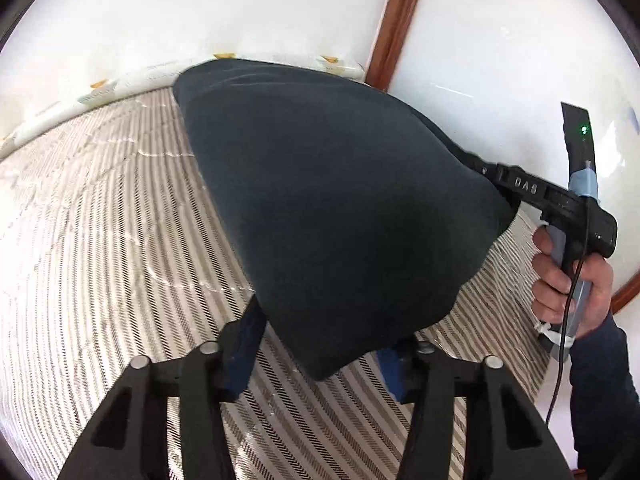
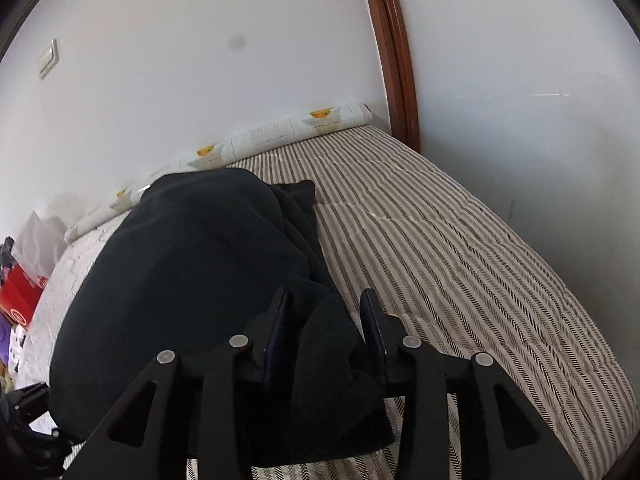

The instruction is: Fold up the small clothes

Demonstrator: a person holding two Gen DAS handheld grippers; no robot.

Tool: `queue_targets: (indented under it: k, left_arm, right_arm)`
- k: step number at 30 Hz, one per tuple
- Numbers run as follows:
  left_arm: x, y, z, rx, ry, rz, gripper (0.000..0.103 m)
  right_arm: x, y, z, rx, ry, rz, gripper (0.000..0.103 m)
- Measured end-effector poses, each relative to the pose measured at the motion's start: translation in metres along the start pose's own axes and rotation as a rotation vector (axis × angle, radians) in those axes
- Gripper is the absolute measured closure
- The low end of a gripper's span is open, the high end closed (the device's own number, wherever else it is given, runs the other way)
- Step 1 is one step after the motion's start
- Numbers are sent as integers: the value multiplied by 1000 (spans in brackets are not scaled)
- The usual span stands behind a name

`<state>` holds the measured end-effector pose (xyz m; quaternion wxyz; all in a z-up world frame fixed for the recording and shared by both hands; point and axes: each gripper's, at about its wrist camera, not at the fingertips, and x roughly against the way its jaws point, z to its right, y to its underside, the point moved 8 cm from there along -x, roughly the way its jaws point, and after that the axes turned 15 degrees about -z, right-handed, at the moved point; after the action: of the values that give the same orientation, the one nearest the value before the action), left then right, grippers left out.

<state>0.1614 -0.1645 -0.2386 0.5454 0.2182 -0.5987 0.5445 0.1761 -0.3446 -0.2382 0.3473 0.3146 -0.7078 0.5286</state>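
- Dark navy garment [image 1: 340, 216] held lifted between both tools above the striped bedcover [image 1: 100, 260], draped from near the far edge by the wall down toward the near edge; far end resting on the cover in the right wrist view.
- Left gripper [image 1: 320, 354]: fingers spread wide either side of the lower hem; cloth hanging between the pads, not visibly clamped, so grip on it cannot be told for sure.
- Right gripper [image 2: 328, 340]: fingers set apart with a thick bunch of the garment between them; looks like pinching a corner, though the gap stays wide; right hand [image 1: 568, 276] wrapped round the handle.
- Judged step: carrying one edge over to make a fold.
- To do well: keep both corners level and taut; lower together onto the cover; align edge to edge before letting go; avoid dragging the bunched right corner; smooth afterwards.
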Motion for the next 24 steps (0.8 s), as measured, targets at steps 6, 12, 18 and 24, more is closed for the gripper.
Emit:
queue_targets:
  k: [6,12,18,24]
  left_arm:
    - [15,-3,-14,38,12,49,78]
    - [37,2,-45,108,-41,88,81]
    - [60,16,-100,199,-96,104,83]
    - [85,43,-147,285,-141,112,83]
  right_arm:
    - [-13,-2,-8,-18,-69,-21,90]
    - [-31,-9,-41,-21,-153,-48,90]
    - [-50,-16,-111,39,-201,-84,90]
    - [-63,-18,-183,123,-258,-109,90]
